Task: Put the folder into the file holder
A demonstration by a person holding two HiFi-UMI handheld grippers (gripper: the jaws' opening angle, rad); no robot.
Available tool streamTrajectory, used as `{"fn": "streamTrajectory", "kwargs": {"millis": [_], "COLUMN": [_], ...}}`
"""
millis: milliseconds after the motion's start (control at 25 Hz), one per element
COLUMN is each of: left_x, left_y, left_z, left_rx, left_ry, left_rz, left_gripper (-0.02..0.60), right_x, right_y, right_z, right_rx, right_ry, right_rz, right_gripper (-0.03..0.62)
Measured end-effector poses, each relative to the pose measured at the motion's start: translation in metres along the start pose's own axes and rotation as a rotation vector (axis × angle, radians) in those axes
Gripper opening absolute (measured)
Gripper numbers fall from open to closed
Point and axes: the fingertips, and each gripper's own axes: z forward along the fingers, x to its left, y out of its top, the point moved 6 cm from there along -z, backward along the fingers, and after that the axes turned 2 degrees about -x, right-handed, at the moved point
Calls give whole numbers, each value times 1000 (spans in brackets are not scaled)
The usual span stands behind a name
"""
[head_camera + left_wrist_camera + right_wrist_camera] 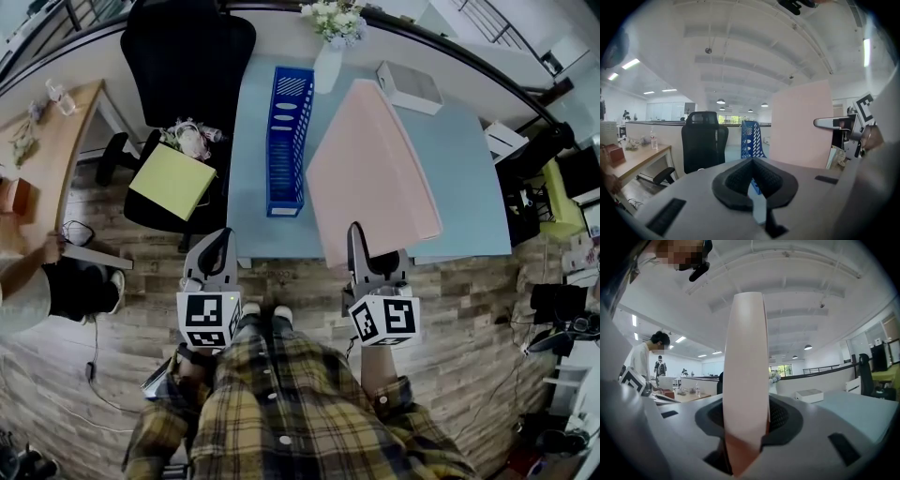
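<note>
1. The large pale-pink flat folder is in the air just to the right of the blue perforated plastic file holder, above the light-blue table, and it does not touch the holder.
2. The right gripper has its jaws clamped on the folder's near edge.
3. The left gripper, nearer to the person than the holder, has its jaws together with nothing between them.
4. The folder seems light and rather stiff. Held by one edge, its far end may swing, and the smooth cover may slip, so a firm hold at the middle of the near edge seems best.
</note>
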Motion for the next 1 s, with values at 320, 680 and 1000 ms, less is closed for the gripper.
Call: {"fn": "streamTrajectory", "kwargs": {"millis": [320,680,1000], "left_x": [2,8,6], "left_y": [-2,-6,-6], "left_z": [-4,-10,-6], "left_rx": [-2,3,20], "left_ry": [0,23,2], "left_rz": [-3,-12,-2], "left_gripper": [-9,-9,-9], "right_x": [18,38,51], "right_y": [12,14,12], "right_z": [11,37,67], "right_rx": [-35,-48,-70], "right_ry": [43,74,64], "right_rz": [-2,16,31], "right_gripper": [167,167,167]}}
